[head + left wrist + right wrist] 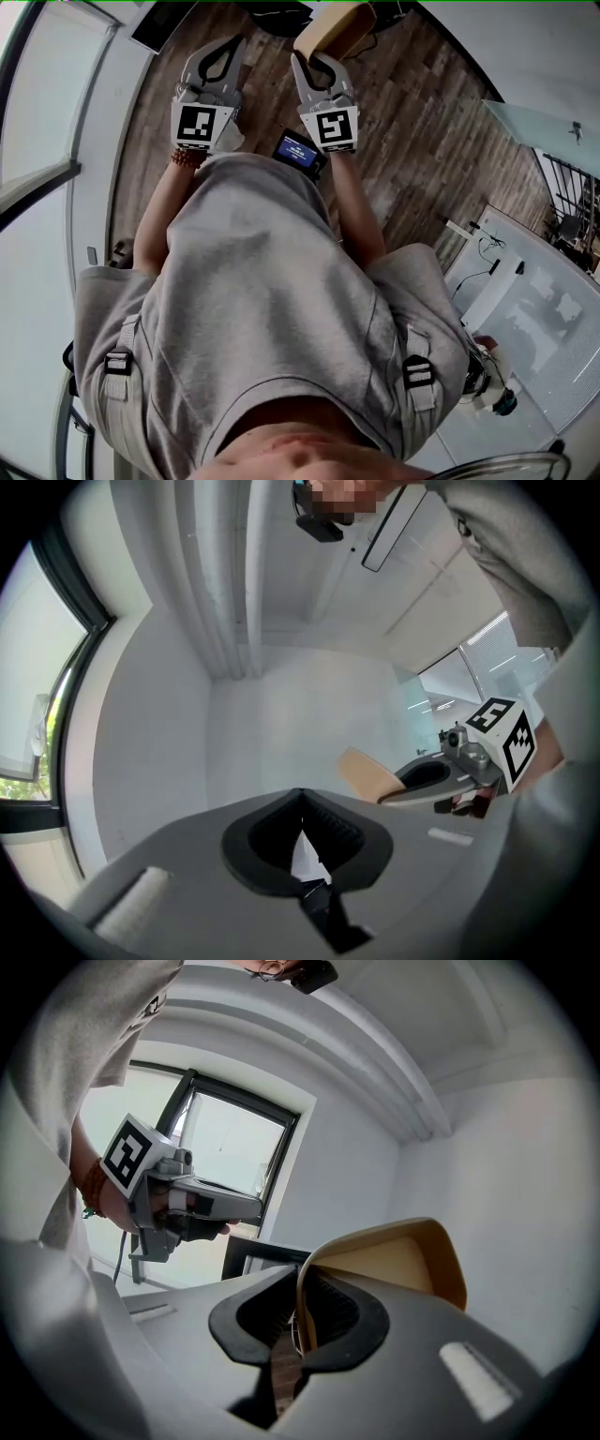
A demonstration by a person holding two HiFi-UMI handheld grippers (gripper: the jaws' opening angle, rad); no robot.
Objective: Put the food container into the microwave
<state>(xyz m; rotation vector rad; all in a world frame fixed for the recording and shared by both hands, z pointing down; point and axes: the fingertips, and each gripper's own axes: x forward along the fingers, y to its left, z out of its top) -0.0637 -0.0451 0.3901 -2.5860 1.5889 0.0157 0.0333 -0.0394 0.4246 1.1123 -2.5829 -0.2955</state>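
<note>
The food container (333, 26) is a tan, open tub held out over the floor. My right gripper (314, 58) is shut on its rim. In the right gripper view the thin tan wall (403, 1260) is pinched between the ribbed pads of that gripper (298, 1302). My left gripper (225, 47) is held beside it, shut and empty. In the left gripper view the left gripper's tips (300, 799) meet, and the container (367, 772) shows to the right. No microwave is in view.
Dark wooden floor (412, 122) lies below the grippers. A small device with a blue screen (298, 150) sits at the person's waist. A white desk with gear (525, 309) stands at the right. A window (225, 1147) and white walls surround the space.
</note>
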